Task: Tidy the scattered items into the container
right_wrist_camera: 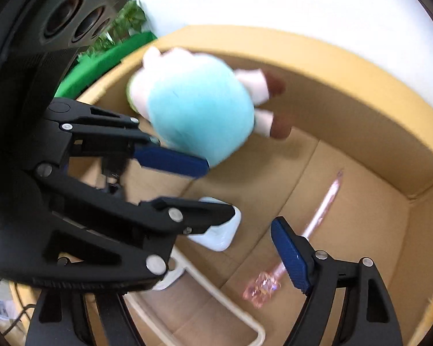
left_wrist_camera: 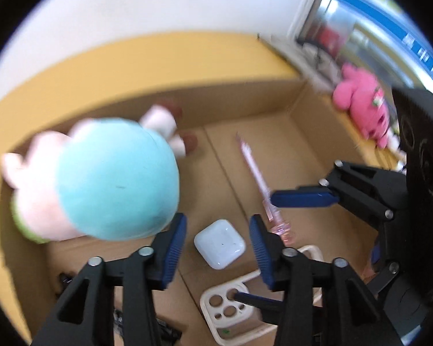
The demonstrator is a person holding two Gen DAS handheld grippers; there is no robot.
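A cardboard box (left_wrist_camera: 164, 98) fills both views, also in the right wrist view (right_wrist_camera: 360, 109). A plush toy in a light blue dress (left_wrist_camera: 112, 178) is blurred inside it, just off my left gripper's left finger; it also shows in the right wrist view (right_wrist_camera: 199, 109). My left gripper (left_wrist_camera: 218, 248) is open and empty above a white earbud case (left_wrist_camera: 219, 243). A pink pen (left_wrist_camera: 259, 184) lies on the box floor, also in the right wrist view (right_wrist_camera: 317, 222). My right gripper (right_wrist_camera: 216, 259) is open and empty over the box; it shows in the left wrist view (left_wrist_camera: 274, 245).
A white phone case (left_wrist_camera: 231, 308) lies at the box's near side. A pink plush (left_wrist_camera: 360, 101) sits outside the box by the window. Small dark items (left_wrist_camera: 164, 328) lie in the near left corner. Green plants (right_wrist_camera: 118, 28) stand beyond the box's left wall.
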